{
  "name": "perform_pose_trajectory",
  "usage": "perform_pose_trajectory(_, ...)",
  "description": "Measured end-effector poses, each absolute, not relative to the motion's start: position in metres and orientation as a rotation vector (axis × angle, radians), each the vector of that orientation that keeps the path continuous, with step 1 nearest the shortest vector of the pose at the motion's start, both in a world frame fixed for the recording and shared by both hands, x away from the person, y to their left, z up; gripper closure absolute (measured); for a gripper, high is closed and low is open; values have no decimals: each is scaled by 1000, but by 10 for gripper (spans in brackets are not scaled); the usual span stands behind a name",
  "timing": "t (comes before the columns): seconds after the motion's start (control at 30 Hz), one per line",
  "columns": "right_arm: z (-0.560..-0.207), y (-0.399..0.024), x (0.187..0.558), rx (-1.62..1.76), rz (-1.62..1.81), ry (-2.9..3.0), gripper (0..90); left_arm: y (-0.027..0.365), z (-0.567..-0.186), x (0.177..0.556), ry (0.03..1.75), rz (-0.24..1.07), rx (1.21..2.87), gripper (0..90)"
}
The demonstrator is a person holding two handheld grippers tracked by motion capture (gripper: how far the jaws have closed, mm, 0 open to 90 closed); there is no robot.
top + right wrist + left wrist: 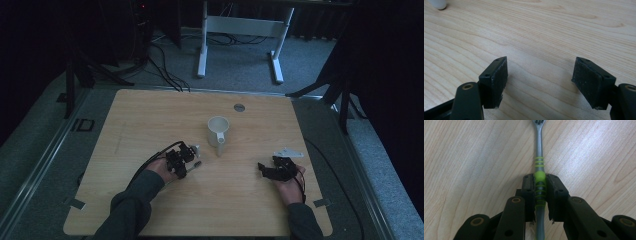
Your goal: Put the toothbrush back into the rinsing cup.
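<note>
Toothbrush [539, 157] is being clamped at its ribbed green grip by the left gripper [540, 185], lying flat on the table [474, 157] near the cup [218, 131]. Light, stiff, slick plastic is being judged; rubbery ribs are being favoured for hold; right gripper [540, 80] is being held wide open, empty

A: The table [150, 115] looks like pale wood, grain plain to see, with a smooth, faintly sheened finish.

B: And the toothbrush [539, 165]?

A: Grey plastic, smooth and slightly glossy, with bright green ribs that look rubbery. The left gripper [540, 182] is matt black plastic with brass-coloured rivets.

B: The right gripper [540, 72]?

A: The same, its pads rough and scuffed. The jug [218, 131] looks like smooth white plastic.
</note>
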State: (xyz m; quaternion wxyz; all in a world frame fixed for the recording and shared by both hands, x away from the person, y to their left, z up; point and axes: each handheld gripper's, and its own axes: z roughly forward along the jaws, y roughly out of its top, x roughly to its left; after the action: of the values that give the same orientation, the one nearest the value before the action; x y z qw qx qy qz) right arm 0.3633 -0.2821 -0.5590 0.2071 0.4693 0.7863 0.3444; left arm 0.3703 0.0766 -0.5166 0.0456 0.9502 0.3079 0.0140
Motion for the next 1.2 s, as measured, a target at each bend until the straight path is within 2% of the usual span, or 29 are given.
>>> perform_pose_trajectory(1.2, -559, -282, 363, 1308, 961, 2190, 279, 103, -484, 370, 1028, 179, 2703, 782)
